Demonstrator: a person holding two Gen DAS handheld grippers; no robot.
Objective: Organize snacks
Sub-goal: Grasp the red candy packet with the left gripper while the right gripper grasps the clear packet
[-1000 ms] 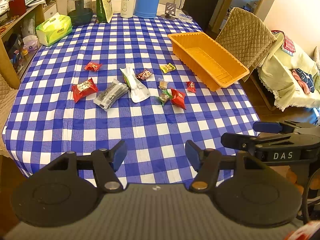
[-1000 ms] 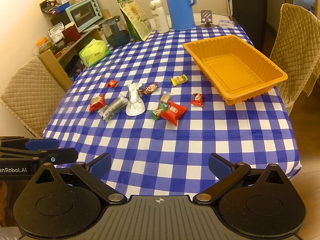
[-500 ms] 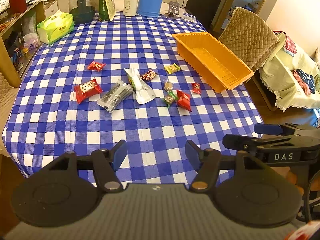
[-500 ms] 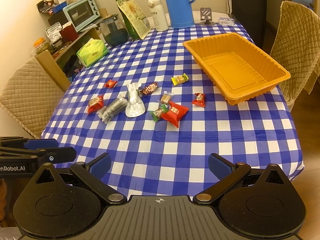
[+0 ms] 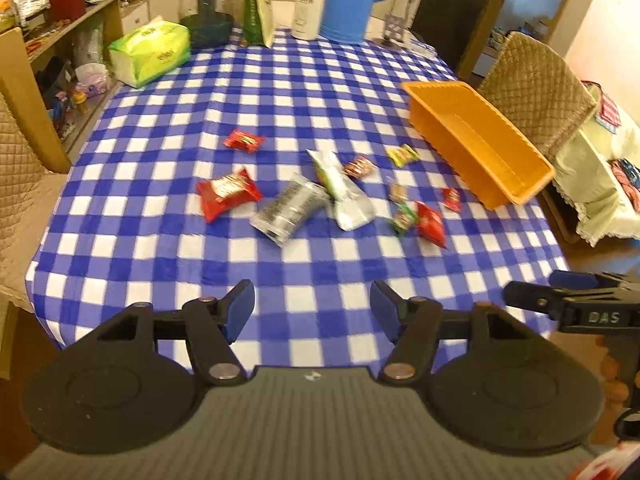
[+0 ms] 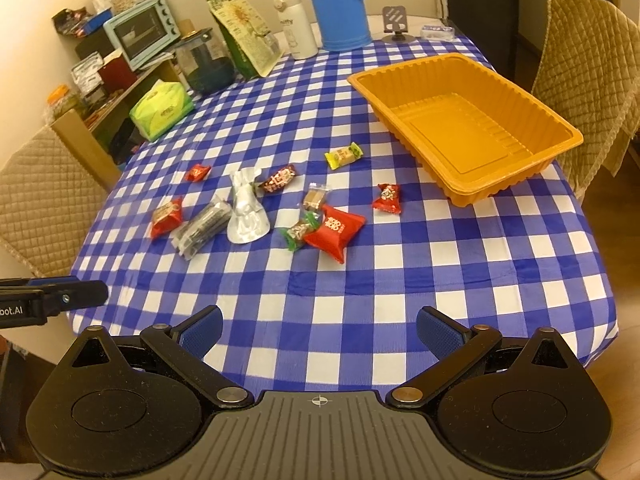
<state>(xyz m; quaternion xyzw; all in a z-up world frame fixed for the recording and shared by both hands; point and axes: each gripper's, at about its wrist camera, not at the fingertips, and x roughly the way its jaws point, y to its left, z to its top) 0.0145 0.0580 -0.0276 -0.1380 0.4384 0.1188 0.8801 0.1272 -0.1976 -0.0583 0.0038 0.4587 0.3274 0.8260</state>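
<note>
1. Both grippers are held over the near edge of the tabletop [image 6: 520,280]; the left gripper [image 5: 312,304] and right gripper [image 6: 318,326] have fingers spread open, nothing between them.
2. The snacks lie scattered mid-tabletop, none yet in the orange tray [image 6: 560,132], which sits empty at the far right.
3. Step judged in hand: reach for a first snack. The small red candy [image 6: 387,198] is nearest the tray and apart from its neighbours, so a clean pinch is likely.
4. The red pouch [image 6: 334,230] touches a green-wrapped sweet [image 6: 298,233]; fingers should be lowered astride one only.
5. The silver pouch [image 6: 246,210] and clear packet [image 6: 202,226] overlap; separation is advised.
6. A blue jug [image 6: 338,0], bottle [image 6: 294,26] and tissue pack [image 6: 162,110] stand far back, out of the path.
</note>
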